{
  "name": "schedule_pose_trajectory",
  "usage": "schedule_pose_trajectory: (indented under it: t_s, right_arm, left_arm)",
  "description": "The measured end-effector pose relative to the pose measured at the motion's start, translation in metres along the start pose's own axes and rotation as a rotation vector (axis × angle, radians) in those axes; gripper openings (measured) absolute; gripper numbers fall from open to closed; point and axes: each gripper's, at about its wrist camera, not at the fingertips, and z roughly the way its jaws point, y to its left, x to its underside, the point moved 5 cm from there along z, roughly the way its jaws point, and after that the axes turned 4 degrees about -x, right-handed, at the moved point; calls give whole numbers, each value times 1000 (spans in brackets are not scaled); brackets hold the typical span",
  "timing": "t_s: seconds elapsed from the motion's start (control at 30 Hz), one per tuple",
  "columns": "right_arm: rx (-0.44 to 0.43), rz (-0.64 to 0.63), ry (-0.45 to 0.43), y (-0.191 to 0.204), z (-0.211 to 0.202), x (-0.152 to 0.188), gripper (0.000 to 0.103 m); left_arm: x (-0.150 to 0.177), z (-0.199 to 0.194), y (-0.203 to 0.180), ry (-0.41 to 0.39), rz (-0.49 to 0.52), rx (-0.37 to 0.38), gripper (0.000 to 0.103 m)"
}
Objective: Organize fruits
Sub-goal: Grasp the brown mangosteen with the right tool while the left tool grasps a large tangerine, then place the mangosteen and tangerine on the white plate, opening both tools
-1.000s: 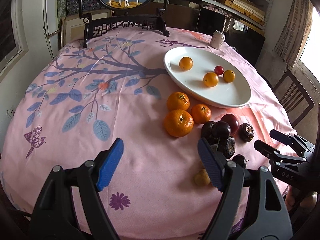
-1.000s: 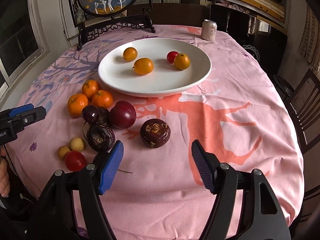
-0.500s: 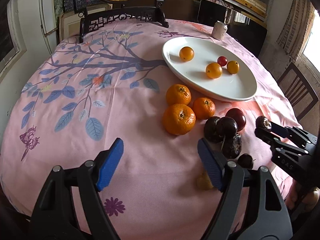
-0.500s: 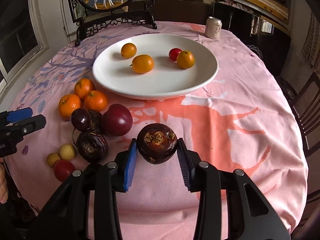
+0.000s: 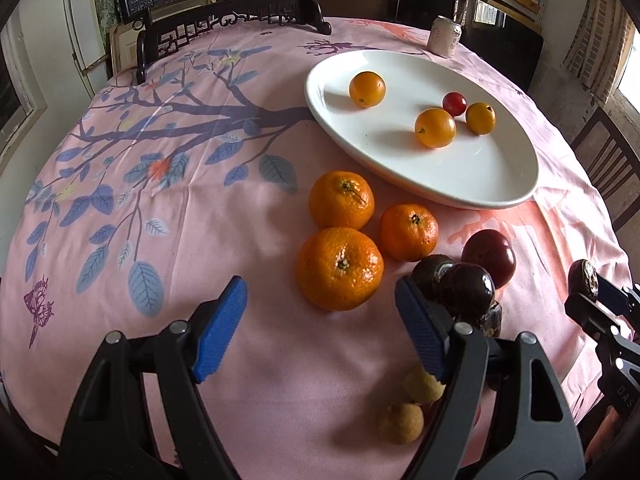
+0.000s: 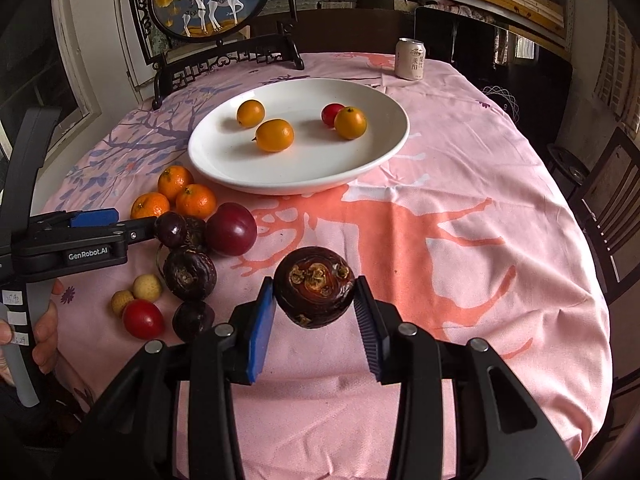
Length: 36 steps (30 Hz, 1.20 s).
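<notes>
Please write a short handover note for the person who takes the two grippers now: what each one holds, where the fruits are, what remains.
Right gripper: shut on a dark brown fruit, lifted above the cloth.
Left gripper: open, holding nothing, near the oranges.
Plate: three small orange fruits and one small red one.
On the tablecloth: three oranges, a plum, several dark fruits, two pale small ones, one red.
Left: place the held fruit, then sort the rest.

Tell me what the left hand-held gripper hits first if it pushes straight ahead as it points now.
Probably the nearest large orange mandarin, which sits just ahead of the open left hand-held gripper, between its blue pads. Depth is unclear; the gripper's height above the pink tablecloth cannot be judged.
</notes>
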Motion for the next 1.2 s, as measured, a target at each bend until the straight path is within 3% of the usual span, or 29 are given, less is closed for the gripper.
schedule_pose_trajectory:
  t_s: [0.03,0.1,0.13,0.17,0.53,0.67,0.77,1.0,1.2]
  right_arm:
    - [-1,2,-3,0,-1,1,40]
    - [-1,5,-9,-1,-4,2,40]
    - [-2,8,-10,-2,-5,2,40]
    - [-2,10,-9,-2,-6,3,40]
    - [-21,10,3,5,-1,1,40]
    - [-32,-11,5,4,1,-16,40]
    - [-36,-30,-14,1,4,-43,40]
    - [-67,-14,-23,-11,38,-120,40]
    - [-89,50,65,-29,95,-125,40]
  left_arm:
    - [-2,3,-1,2,2,-2,77]
    - [-3,9,-5,10,14,2,63]
    - [-2,12,-7,24,19,13,49]
    - [-1,14,-9,29,18,22,46]
    - [1,-25,1,-34,-24,84,46]
    - [-21,-47,-3,-78,22,99,46]
    - [-56,-53,-10,-100,63,103,46]
    - [-154,-13,-47,-72,91,80,46]
    - [-182,46,-73,-1,87,88,46]
